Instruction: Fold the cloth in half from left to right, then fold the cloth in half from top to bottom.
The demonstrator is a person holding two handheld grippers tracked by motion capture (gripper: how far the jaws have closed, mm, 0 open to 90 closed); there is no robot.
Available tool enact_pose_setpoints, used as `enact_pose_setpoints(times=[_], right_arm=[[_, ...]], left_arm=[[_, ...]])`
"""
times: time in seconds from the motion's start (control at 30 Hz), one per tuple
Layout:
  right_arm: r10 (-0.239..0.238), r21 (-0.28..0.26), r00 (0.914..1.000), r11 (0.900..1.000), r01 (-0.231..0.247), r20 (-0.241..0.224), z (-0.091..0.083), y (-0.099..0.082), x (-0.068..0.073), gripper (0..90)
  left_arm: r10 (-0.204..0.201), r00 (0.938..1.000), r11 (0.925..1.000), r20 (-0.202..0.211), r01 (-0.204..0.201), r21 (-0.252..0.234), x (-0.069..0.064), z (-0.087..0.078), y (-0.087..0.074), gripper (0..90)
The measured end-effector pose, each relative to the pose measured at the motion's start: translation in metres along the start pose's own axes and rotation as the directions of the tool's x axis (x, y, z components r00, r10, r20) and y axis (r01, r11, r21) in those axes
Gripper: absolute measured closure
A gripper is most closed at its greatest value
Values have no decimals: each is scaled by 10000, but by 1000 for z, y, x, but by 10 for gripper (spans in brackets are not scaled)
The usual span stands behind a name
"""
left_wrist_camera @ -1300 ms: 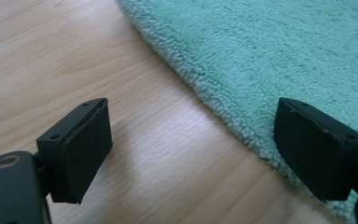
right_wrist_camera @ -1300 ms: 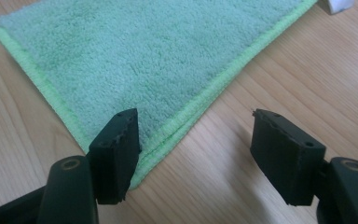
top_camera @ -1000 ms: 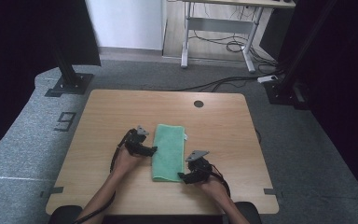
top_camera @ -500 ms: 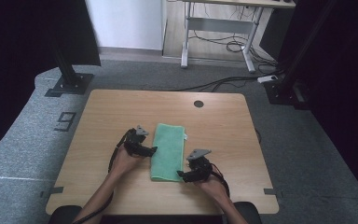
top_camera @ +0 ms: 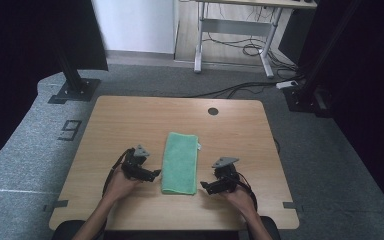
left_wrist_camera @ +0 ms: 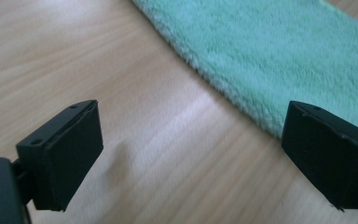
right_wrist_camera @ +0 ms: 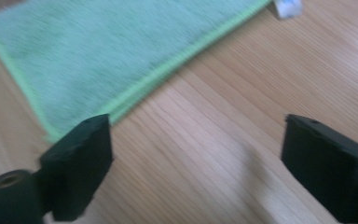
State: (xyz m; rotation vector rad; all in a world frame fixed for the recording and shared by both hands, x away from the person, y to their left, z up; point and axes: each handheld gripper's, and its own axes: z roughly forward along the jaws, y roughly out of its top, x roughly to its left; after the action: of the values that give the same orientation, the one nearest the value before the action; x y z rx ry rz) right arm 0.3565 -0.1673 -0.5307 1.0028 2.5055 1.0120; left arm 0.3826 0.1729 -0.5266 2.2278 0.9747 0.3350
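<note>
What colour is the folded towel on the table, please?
Green towel, with a brighter green edge; clearest in the right gripper view.

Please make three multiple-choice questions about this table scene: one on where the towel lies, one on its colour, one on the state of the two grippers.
1. Where does the folded towel lie?
A. between the two grippers
B. at the table's far left corner
C. on the floor

2. What colour is the towel?
A. red
B. green
C. white

3. How do the left gripper and right gripper stand?
A. both shut on the towel
B. one holds the towel up
C. both open, holding nothing

Answers: 1 A, one gripper sits at each long side of it. 2 B, all three views show green cloth. 3 C, each gripper view shows bare table between wide jaws.
</note>
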Motion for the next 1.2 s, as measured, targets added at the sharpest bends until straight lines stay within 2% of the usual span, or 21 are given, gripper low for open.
enact_pose_setpoints(times=[0.1,0.2,0.33,0.47,0.63,0.97,1.2], right_arm=[[89,146,9998,9999,-91,183,0,-4,-6,6],[208,120,9990,9997,-213,388,-1,-10,-12,0],[327,113,9967,9994,-336,747,1,-17,-21,0],[170,125,9949,9998,-183,995,6,-22,-25,0],[488,-180,9969,9987,-478,619,7,-27,-30,0],[363,-369,9980,9987,-344,509,6,-31,-34,0],[439,-371,9975,9984,-419,556,6,-30,-34,0]], left_arm=[[179,9997,9997,-172,-176,182,-2,-1,-7,33],[306,9991,9991,-307,-296,303,-2,-1,-14,3],[86,9993,9998,-374,-79,193,4,0,-21,0],[84,9987,9995,-497,-69,300,6,3,-25,0],[13,9993,9999,-385,-7,154,7,5,-28,0],[-26,9992,9999,-401,32,169,6,5,-28,0],[-346,9972,9992,-667,357,159,5,5,-28,0]])
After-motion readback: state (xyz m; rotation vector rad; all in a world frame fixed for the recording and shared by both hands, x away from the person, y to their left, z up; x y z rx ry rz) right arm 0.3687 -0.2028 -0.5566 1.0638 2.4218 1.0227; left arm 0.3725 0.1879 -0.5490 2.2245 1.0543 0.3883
